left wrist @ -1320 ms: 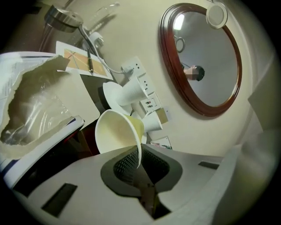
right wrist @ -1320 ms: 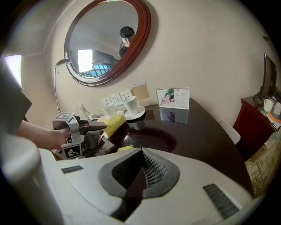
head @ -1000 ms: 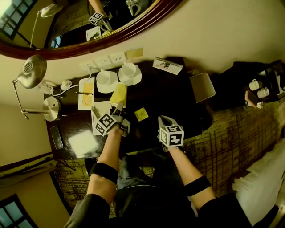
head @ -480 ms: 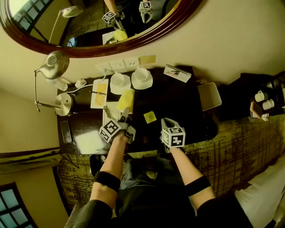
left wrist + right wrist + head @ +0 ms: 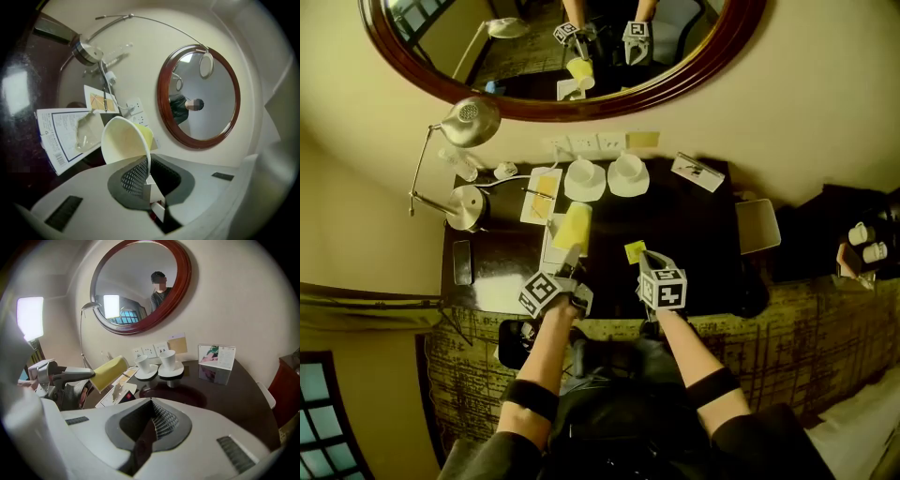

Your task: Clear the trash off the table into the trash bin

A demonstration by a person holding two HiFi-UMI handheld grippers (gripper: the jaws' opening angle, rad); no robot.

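Observation:
A yellow paper cup hangs tilted over the dark table, white inside facing the left gripper view as cup. My left gripper is shut on its rim, which sits pinched between the jaws of the left gripper. My right gripper is shut with nothing between its jaws, as the right gripper shows in its own view. It hovers near the table's front edge, just right of a small yellow sticky note. The right gripper view shows the cup at left. I see no trash bin for certain.
Two white cups on saucers stand at the back by the wall sockets. A card stand, papers, a leaflet, a desk lamp and a dark phone share the table. A pale square thing sits at right.
My left gripper has lifted the yellow cup and drawn it back from the saucers. My right gripper has come close to the yellow note. The head view has tilted up toward the mirror.

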